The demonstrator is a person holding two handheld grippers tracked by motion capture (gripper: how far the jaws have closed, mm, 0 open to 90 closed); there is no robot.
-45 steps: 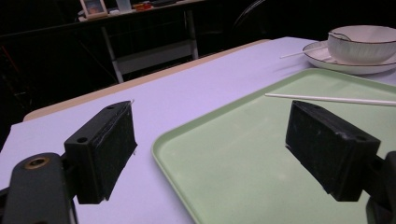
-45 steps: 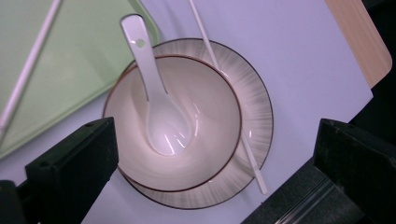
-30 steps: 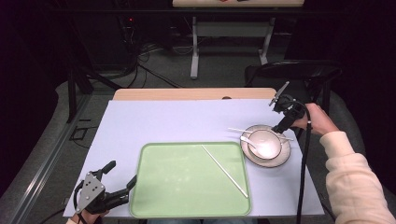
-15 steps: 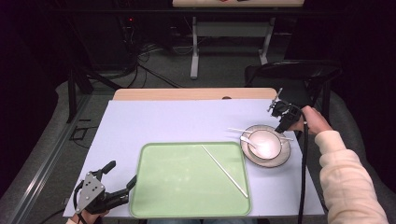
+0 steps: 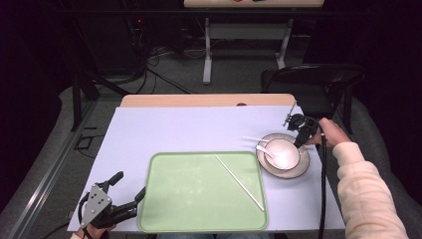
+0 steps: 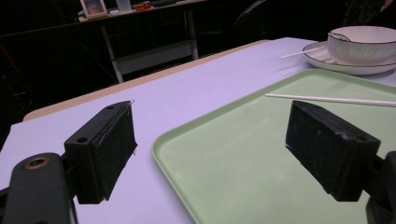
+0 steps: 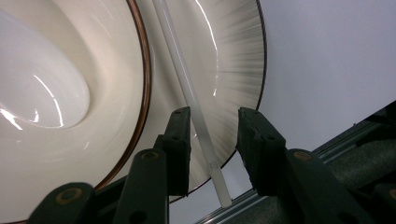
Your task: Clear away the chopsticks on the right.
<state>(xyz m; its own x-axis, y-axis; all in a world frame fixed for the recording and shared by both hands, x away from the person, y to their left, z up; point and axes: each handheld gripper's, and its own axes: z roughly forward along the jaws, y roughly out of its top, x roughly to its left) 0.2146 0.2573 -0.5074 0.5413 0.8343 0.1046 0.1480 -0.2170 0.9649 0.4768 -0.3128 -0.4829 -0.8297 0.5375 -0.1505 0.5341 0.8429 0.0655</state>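
Observation:
A pale green tray (image 5: pixel 199 199) lies at the table's front middle with a white chopstick (image 5: pixel 239 181) lying slantwise on its right part. To the right, a cream plate (image 5: pixel 301 169) carries a bowl (image 5: pixel 283 154) with a white spoon (image 5: pixel 262 149) in it. A second chopstick (image 5: pixel 254 139) rests across the plate's far rim. My right gripper (image 5: pixel 298 138) is low over that rim, open, its jaws on either side of this chopstick (image 7: pixel 187 88) without pinching it. My left gripper (image 5: pixel 130 184) stands wide open at the tray's front left corner (image 6: pixel 187 154), holding nothing.
The table is covered with a lavender sheet (image 5: pixel 174 129), and its wooden far edge (image 5: pixel 199 100) shows. A dark chair (image 5: pixel 313 79) stands beyond the right corner. The right gripper's cable (image 5: pixel 323 189) hangs along the sleeved forearm at the table's right side.
My right gripper has come down and slightly left, onto the plate's far rim and the chopstick there. The left gripper has stayed put.

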